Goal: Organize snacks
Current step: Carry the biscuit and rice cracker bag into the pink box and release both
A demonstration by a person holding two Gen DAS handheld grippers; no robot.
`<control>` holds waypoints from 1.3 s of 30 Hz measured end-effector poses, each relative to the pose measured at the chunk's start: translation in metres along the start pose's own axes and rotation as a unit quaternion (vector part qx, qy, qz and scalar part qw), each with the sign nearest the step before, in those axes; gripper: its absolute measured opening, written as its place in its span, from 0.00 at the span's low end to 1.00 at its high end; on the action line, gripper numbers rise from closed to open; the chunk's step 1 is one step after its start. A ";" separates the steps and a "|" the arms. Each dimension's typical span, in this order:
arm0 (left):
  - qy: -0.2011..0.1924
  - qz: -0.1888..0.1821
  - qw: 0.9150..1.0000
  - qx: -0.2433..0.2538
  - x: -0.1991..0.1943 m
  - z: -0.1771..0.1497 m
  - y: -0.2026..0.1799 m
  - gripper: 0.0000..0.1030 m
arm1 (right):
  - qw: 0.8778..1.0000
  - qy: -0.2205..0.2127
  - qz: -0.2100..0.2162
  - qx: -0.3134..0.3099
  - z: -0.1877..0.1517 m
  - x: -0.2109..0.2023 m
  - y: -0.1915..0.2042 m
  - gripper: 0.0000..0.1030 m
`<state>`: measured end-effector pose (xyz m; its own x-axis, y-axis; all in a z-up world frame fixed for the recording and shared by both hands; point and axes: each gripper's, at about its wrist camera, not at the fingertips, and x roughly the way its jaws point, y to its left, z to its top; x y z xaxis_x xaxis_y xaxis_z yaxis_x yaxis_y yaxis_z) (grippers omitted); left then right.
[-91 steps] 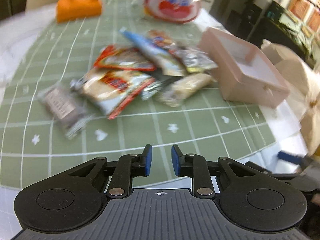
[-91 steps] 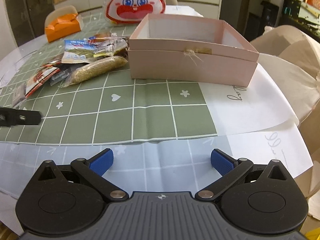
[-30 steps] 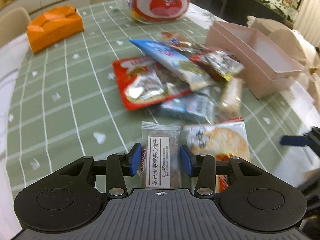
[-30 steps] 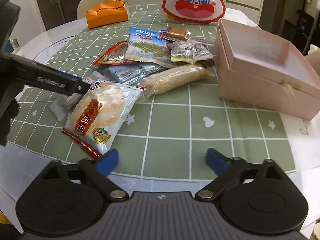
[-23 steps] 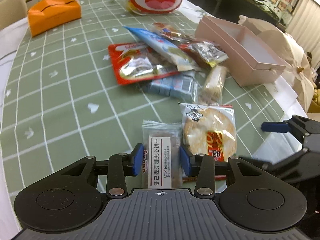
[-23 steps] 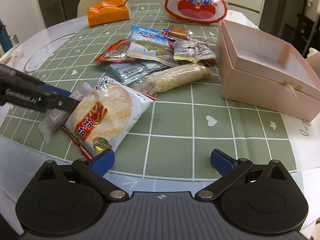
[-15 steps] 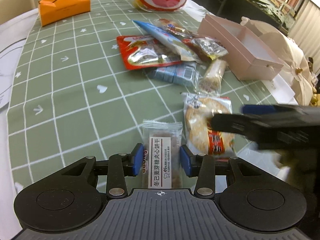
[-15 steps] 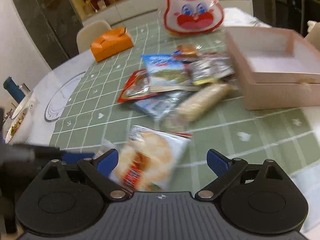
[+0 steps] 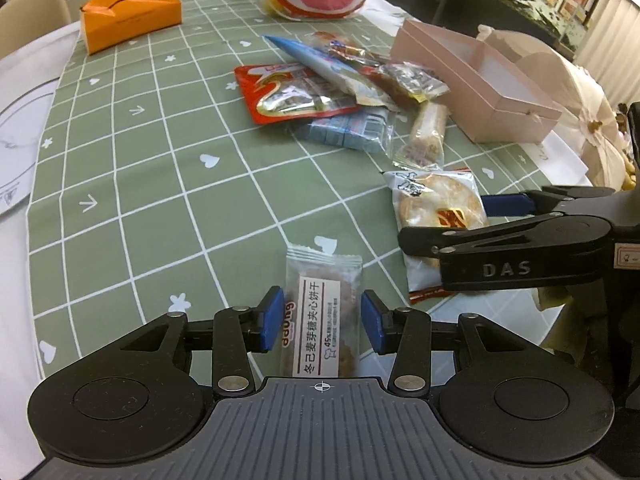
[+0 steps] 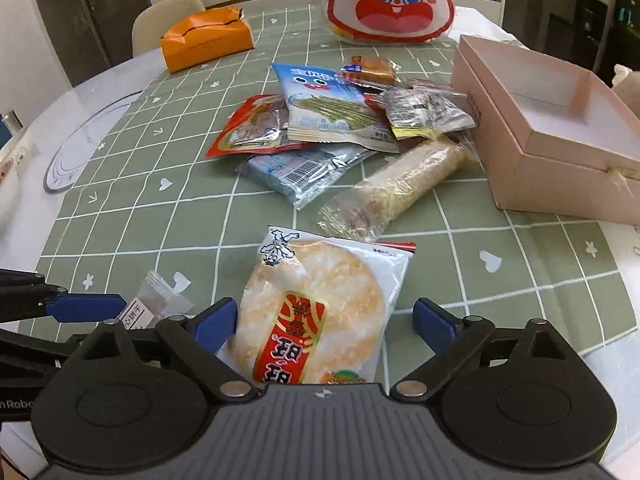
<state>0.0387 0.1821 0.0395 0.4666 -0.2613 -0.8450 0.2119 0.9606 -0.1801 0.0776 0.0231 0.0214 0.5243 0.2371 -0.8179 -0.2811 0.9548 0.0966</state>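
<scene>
A clear biscuit packet with a white label (image 9: 320, 312) sits between the blue pads of my left gripper (image 9: 322, 320). The pads press its two sides and the jaws are still closing a little. In the right wrist view the packet (image 10: 154, 306) shows beside that gripper's blue fingertip (image 10: 84, 306). A round rice cracker packet (image 10: 316, 312) lies on the green cloth between the jaws of my right gripper (image 10: 322, 324), which are closing. The left pad is at its edge and the right pad stands clear. The left wrist view shows the cracker (image 9: 436, 204) too. An open pink box (image 10: 560, 188) stands at the right.
A pile of snack packets (image 10: 320, 132) lies mid-table, with a long oat bar (image 10: 400, 184) at its near edge. Behind are a rabbit-faced bag (image 10: 390, 4) and an orange tissue box (image 10: 206, 38). A glass turntable (image 10: 80, 148) is at the left. The table's edge runs just under both grippers.
My left gripper has drawn back from the pile with the biscuit packet still between its pads. My right gripper has come over the rice cracker and its jaws have narrowed.
</scene>
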 end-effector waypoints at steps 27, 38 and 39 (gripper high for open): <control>-0.124 -0.181 0.976 0.010 0.035 0.199 -0.124 0.09 | 0.994 -0.066 -0.080 0.021 -0.004 -0.110 -0.143 0.73; 0.004 -0.170 0.941 0.294 0.087 0.114 -0.206 0.18 | 0.996 0.008 -0.076 0.052 -0.022 -0.078 -0.217 0.73; 0.018 -0.145 0.935 0.324 0.092 0.099 -0.210 0.18 | 0.996 0.014 -0.069 0.053 -0.025 -0.075 -0.218 0.73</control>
<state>0.1224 -0.0535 0.0497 0.2820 -0.4861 -0.8271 0.8061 0.5875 -0.0705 0.0793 -0.2072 0.0469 0.5288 0.0981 -0.8431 -0.1197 0.9920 0.0404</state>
